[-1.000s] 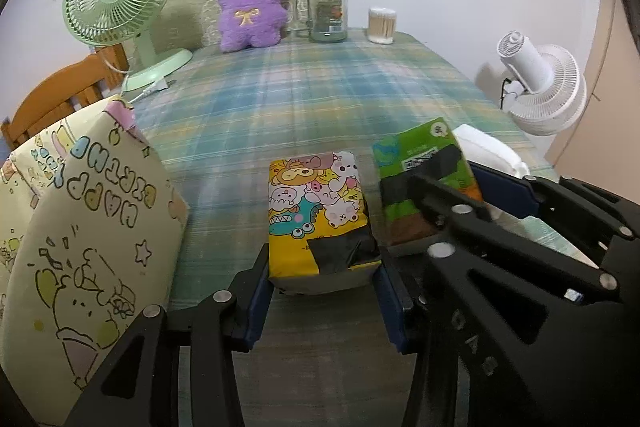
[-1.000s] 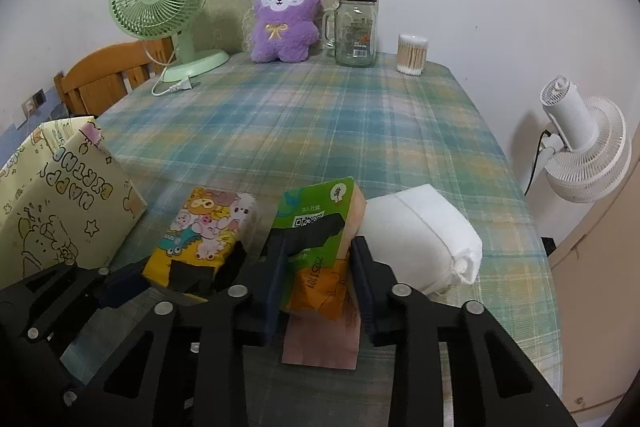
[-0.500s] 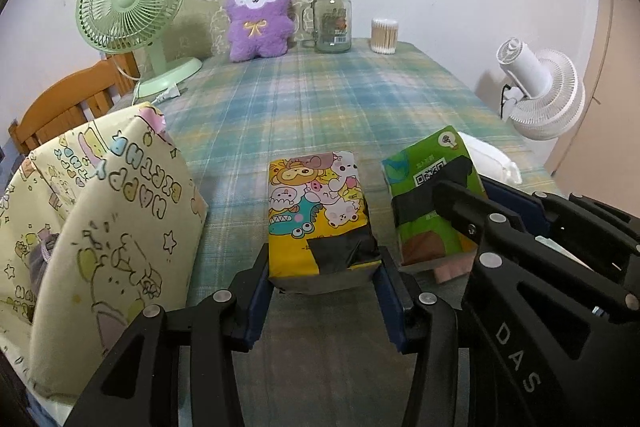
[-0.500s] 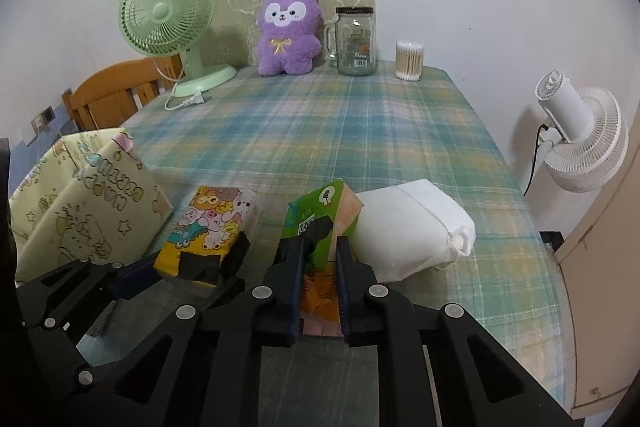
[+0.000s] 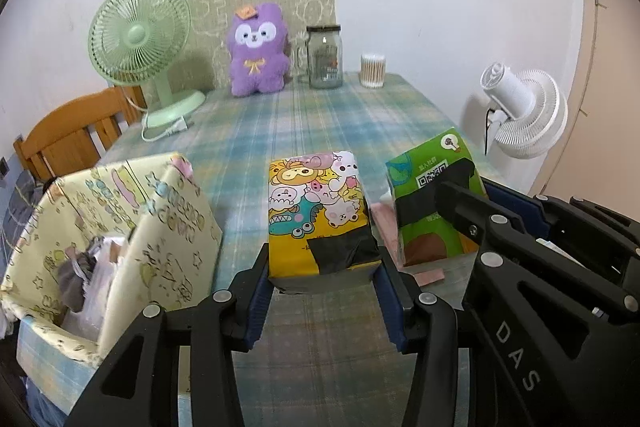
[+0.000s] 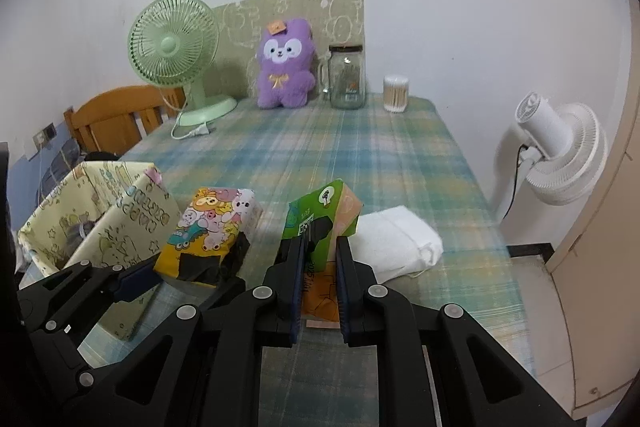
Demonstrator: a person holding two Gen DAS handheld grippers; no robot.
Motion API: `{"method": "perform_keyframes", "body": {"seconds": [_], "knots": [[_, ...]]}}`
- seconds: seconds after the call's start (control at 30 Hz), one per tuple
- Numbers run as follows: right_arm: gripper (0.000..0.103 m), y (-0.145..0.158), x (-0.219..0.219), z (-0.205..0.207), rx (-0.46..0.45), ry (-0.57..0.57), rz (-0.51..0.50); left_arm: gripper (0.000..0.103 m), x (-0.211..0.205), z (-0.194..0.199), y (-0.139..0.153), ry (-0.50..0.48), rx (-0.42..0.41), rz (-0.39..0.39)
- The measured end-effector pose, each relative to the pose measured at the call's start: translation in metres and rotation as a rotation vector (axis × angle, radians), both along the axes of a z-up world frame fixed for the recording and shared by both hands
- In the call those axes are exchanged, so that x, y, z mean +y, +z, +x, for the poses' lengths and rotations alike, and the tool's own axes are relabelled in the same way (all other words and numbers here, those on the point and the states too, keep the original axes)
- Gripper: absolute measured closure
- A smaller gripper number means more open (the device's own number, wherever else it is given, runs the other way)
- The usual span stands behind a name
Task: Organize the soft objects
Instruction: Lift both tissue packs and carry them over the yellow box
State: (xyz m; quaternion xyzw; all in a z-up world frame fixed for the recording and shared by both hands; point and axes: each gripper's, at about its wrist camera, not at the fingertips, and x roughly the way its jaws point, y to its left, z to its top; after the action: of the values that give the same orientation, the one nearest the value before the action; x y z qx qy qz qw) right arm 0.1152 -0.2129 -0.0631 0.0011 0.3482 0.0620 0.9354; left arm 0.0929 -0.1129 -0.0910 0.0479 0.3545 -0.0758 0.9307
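Left wrist view: left gripper [image 5: 322,301] at bottom centre, its blue pads pressed on both sides of a yellow cartoon-print tissue pack [image 5: 320,217], which is clamped and sits mid-frame, lifted clear of the plaid tablecloth [image 5: 344,115]. At lower left stands a cream fabric storage box [image 5: 160,223], open at the top, with grey and white soft items inside. At right of the frame the right gripper [image 5: 452,203] grips a green tissue pack [image 5: 434,199]; a pink strip shows beneath it.

Right wrist view: right gripper [image 6: 319,267] at bottom centre, jaws drawn narrow and squeezing the green tissue pack [image 6: 322,215], which tilts upward above the cloth. A white cloth pouch [image 6: 396,243] lies just beside it, right of centre, on the table. Yellow pack [image 6: 210,227] shows at left of centre in the left gripper [image 6: 188,273], next to the storage box [image 6: 120,219].

Back of the table, upper part of both frames: green desk fan [image 6: 176,55], purple plush toy [image 6: 285,65], glass jar [image 6: 347,77], cotton swab tub [image 6: 395,93]. White fan [image 6: 560,151] stands off the right edge; wooden chair [image 6: 116,115] at left.
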Motion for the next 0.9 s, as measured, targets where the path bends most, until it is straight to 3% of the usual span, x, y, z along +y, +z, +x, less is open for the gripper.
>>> {"method": "perform_keyframes", "body": {"seconds": [0.9], "knots": [[0.086, 0.070, -0.001, -0.042, -0.093, -0.092, -0.011, 0.054, -0.002, -0.041, 0.066, -0.089, -0.117, -0.024]]}}
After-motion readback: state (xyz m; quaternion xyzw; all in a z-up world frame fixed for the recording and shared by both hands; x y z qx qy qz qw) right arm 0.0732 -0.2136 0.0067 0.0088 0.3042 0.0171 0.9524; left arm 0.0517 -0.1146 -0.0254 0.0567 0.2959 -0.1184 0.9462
